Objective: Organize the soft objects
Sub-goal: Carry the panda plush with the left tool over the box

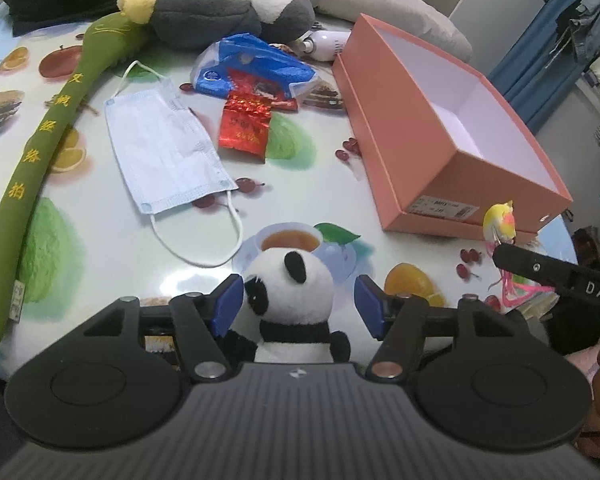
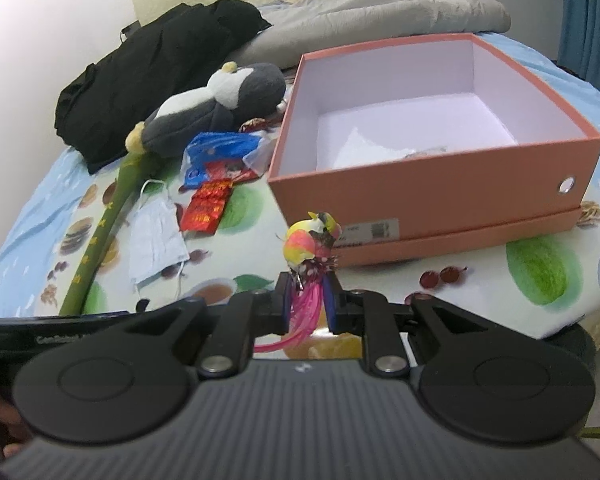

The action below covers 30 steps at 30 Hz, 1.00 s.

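Orange shoebox [image 2: 432,196] open on table [image 1: 320,184]. Panda plush [image 1: 290,304] between left hand-held gripper [image 1: 298,304] pads, spread, ungripped. Right hand-held gripper [image 2: 306,300] clamps feathered bird toy [image 2: 310,246] before box; next judged: lift over rim

face mask [image 1: 162,148], red packet [image 1: 244,127], blue bag [image 1: 252,65] on fruit-print tablecloth [image 1: 308,184].

Black ribbed left claw [image 1: 298,300] (blue pads, silver pivot screws, round discs)
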### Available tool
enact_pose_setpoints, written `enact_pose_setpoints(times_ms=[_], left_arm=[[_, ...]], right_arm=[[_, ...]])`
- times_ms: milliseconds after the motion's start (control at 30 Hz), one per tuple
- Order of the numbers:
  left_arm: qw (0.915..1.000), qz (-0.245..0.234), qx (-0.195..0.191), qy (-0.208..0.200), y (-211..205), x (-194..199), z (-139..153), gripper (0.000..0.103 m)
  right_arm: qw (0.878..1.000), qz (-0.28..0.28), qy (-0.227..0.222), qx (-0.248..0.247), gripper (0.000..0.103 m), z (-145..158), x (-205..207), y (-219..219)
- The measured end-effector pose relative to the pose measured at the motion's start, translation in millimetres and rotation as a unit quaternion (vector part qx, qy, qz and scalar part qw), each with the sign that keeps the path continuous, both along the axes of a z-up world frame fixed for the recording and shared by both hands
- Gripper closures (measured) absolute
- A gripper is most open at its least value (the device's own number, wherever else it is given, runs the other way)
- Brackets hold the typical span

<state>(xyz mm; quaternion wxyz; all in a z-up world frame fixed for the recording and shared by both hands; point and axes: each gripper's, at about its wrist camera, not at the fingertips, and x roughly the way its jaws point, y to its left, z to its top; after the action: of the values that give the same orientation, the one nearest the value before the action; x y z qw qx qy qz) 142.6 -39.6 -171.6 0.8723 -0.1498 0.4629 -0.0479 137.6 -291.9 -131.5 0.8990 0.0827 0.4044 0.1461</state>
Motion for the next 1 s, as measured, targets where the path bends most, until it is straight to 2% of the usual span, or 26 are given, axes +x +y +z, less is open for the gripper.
enact_pose_setpoints(times_ms=[300,533,1000], left_arm=[[0.9997,-0.014,0.018,0.010,-14,-6,-11,0.038],[0.9992,-0.005,0.036,0.017,-16,0,-22,0.051],[0.9992,-0.020,0.034,0.007,-22,4,-29,0.056]], right_arm=[[1.000,0.012,0.018,0.000,0.083,-15,-14,8],[0.999,0.022,0.027,-0.001,0.083,-24,-19,15],[0.999,0.022,0.036,0.001,0.083,-31,-14,14]])
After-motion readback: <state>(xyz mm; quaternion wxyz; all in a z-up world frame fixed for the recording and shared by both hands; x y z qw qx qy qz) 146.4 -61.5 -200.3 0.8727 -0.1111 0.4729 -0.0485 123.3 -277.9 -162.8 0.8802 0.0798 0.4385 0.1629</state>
